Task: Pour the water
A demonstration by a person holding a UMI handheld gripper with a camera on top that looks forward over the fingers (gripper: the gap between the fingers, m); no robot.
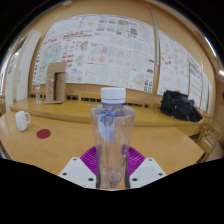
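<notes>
We see the bottle standing upright at the lower centre of the frame, its long axis vertical and its white cap still on. It sits right between the fingers of our hand-held gripper, dead ahead and as close as it can be, so there is no reach left to make. The pink pads show on both sides of its base. We cannot tell whether the fingers press on the clear wall or stand just off it, nor whether the bottle rests on the counter or hangs lifted.

The mug stands at the left of the frame, well apart from the bottle, with a small red disc between them. We judge that the pour turns on this: the receiver lies to the left, so the bottle must travel that way before tipping.
</notes>
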